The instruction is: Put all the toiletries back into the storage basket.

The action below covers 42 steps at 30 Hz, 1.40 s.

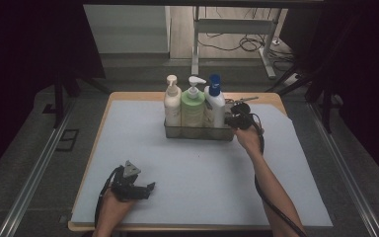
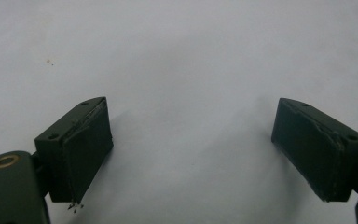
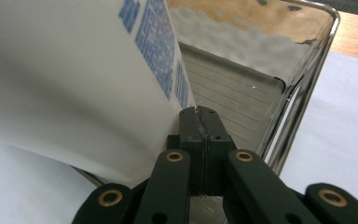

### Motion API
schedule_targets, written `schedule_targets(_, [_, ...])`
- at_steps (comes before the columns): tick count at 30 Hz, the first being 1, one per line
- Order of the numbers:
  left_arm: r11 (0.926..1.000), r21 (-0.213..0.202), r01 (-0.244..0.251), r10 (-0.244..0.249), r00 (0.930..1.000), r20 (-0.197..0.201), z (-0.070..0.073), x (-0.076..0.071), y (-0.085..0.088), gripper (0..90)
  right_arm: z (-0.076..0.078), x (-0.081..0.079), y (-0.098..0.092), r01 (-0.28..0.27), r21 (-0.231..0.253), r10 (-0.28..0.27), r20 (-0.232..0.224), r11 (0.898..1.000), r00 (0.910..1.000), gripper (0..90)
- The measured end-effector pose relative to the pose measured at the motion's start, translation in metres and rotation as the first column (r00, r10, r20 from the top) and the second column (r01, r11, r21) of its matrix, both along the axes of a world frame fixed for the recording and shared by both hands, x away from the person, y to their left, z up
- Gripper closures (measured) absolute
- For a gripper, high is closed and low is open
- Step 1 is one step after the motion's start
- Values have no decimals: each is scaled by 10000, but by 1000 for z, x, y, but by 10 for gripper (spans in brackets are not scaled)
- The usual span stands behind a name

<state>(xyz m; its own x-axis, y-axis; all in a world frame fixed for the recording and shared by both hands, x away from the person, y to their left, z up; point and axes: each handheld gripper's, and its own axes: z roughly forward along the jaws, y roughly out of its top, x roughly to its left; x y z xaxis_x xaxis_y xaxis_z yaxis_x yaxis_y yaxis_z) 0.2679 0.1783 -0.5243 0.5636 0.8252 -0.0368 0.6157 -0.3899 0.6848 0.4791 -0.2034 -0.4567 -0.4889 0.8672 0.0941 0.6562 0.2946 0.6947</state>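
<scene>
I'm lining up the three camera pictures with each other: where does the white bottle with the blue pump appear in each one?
High view: white bottle stands rightmost in the metal caddy, beside the right gripper.
Left gripper view: not in it.
Right gripper view: white bottle at upper left, above the shut jaws.
Shared landmark: the pale blue mat.

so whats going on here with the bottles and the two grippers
A person works at a table covered by a pale mat, a gripper in each hand. Three pump bottles stand in a shiny metal caddy: a cream one, a green one and a white one with a blue pump. The right gripper is at the caddy's right end, jaws shut, tips just inside the rim beside the white bottle. The left gripper rests near the table's front edge, jaws open over bare mat.
</scene>
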Motion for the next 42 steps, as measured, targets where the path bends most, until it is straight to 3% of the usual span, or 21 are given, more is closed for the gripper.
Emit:
schedule_targets(16, [10000, 3, 3, -3, 10000, -1, 0, 0, 0, 119, -4, -3, 12, -452, 60, 453, -165, 9990, 9988, 892])
schedule_targets(42, [10000, 5, -2, 2, 10000, -2, 0, 0, 0, 118, -4, -9, 15, -537, 205, 542, -245, 9983, 9982, 888])
